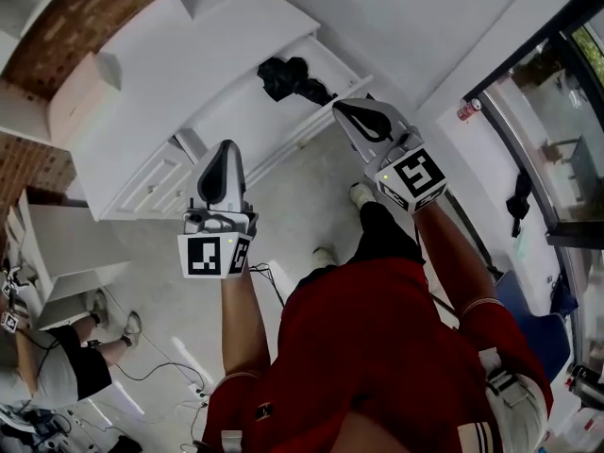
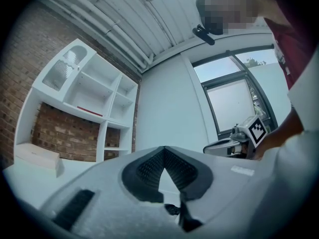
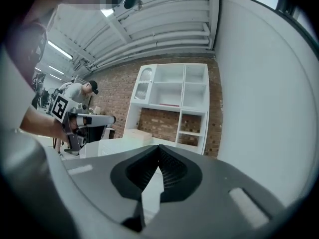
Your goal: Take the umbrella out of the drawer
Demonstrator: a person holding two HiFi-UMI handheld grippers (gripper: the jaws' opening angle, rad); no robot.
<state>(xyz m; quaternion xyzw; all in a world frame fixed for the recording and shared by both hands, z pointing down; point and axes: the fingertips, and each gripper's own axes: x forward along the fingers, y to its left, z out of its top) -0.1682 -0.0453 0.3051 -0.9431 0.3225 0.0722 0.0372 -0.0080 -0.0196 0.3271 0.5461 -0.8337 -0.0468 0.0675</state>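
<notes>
Head view shows the black umbrella (image 1: 293,78) lying at the far end of the open drawer (image 1: 241,107) of a white cabinet (image 1: 179,64), touched by neither gripper. Left gripper (image 1: 225,159) points at the drawer front, and the left gripper view shows its jaws closed tip to tip with nothing between them. Right gripper (image 1: 357,113) hovers near the drawer's outer corner, close to the umbrella but apart from it, its jaws likewise pressed together and empty.
</notes>
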